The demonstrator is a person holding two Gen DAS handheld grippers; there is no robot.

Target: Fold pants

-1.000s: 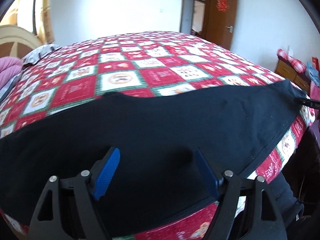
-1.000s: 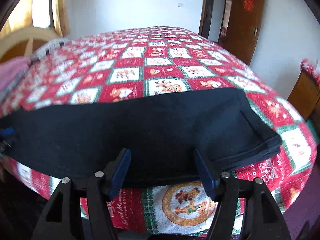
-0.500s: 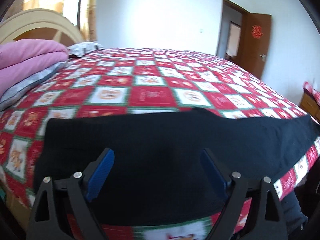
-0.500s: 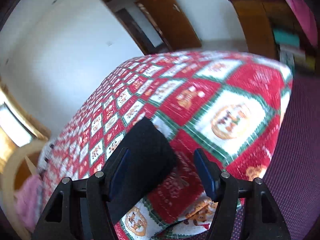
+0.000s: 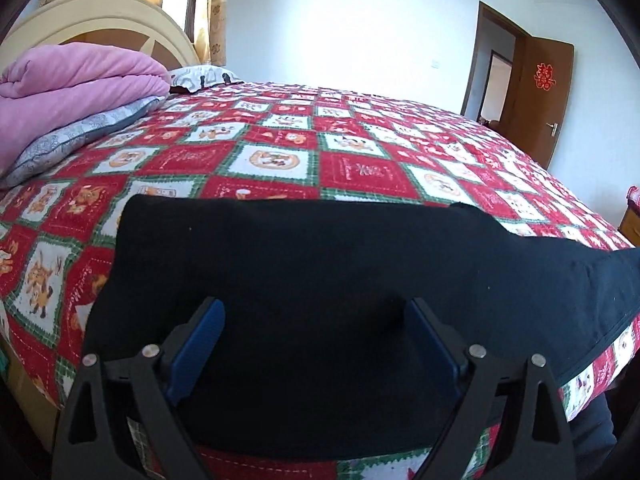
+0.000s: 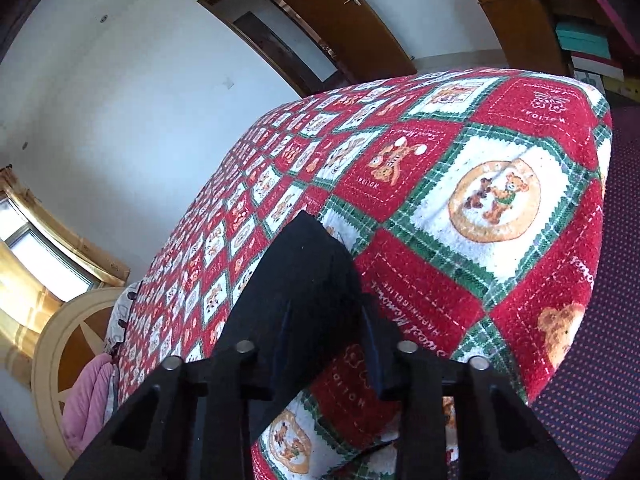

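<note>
Black pants point(image 5: 320, 248) lie stretched along the near edge of the bed, on a red, white and green checked cover point(image 5: 360, 168). My left gripper point(image 5: 314, 308) hovers open and wide over their broad left end, its blue pads point(image 5: 200, 344) clear of the cloth. In the right wrist view the narrow leg end of the pants point(image 6: 304, 256) runs up between the fingers of my right gripper point(image 6: 326, 312). That gripper is rolled to one side, its jaws are closing, and the cloth fills the gap between the pads.
A folded pink quilt point(image 5: 68, 80) on a grey pillow point(image 5: 80, 136) lies at the bed's head by the cream headboard point(image 5: 100, 28). A brown door point(image 5: 536, 92) stands open at the back right. Past the bed's corner are a wooden cabinet point(image 6: 520, 12) and dark carpet point(image 6: 600, 320).
My left gripper slid left to the pants' waist end and opened wider. My right gripper slid right to the leg end, rolled sideways and narrowed its jaws around the cloth.
</note>
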